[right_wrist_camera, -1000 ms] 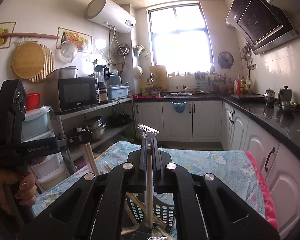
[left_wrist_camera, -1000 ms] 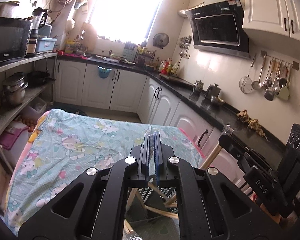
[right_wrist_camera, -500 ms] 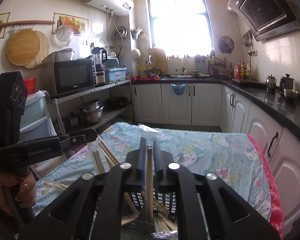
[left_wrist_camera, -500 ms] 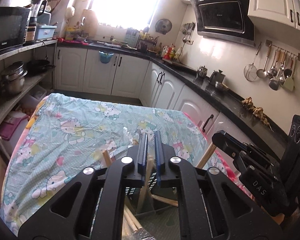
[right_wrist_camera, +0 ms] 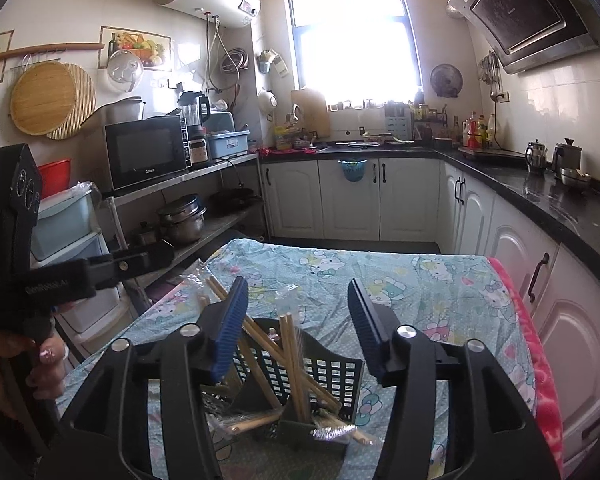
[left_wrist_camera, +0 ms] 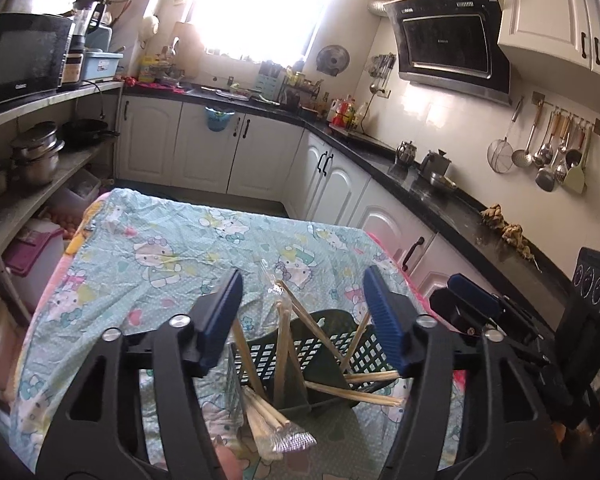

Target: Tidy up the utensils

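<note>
A dark green slotted basket (left_wrist_camera: pixel 340 346) (right_wrist_camera: pixel 328 368) stands on the patterned tablecloth (left_wrist_camera: pixel 160 248), holding several wooden chopsticks (left_wrist_camera: pixel 286 344) (right_wrist_camera: pixel 290 354), some in clear plastic wrap. My left gripper (left_wrist_camera: pixel 303 276) hangs just above it with its jaws opening. Chopstick tips rise between the pads, which touch nothing. My right gripper (right_wrist_camera: pixel 297 282) is over the same basket from the other side, jaws also opening, chopsticks standing loose between them. Each gripper shows at the edge of the other's view: right gripper (left_wrist_camera: pixel 472 308), left gripper (right_wrist_camera: pixel 140 260).
A hand (right_wrist_camera: pixel 40 360) holds the left gripper's handle. More wrapped chopsticks (left_wrist_camera: pixel 268 420) lie at the basket's near side. White cabinets (left_wrist_camera: pixel 332 184) and a black counter (left_wrist_camera: pixel 440 200) run along the right. Shelves with pots (left_wrist_camera: pixel 36 156) stand on the left.
Both grippers were shut on wrapped chopsticks; both have opened and those chopsticks now stand loose in the basket. Both views have dipped toward the basket.
</note>
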